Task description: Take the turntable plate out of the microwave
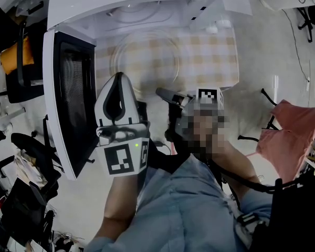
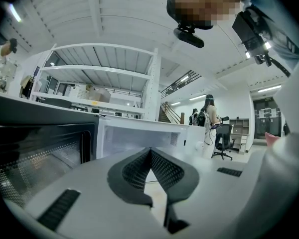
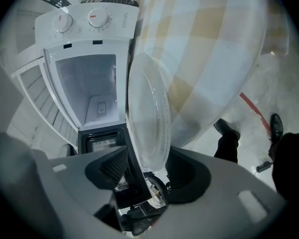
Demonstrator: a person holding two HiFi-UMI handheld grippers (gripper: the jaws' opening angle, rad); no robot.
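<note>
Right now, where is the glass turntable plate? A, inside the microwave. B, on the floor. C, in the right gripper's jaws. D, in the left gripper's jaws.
C: the right gripper is shut on the glass turntable plate at its rim, outside the microwave.

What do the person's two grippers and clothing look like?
Both the left gripper and the right gripper have pale grey bodies with black ribbed pads. Each carries a cube with black-and-white square markers. The person wears a light blue garment.
</note>
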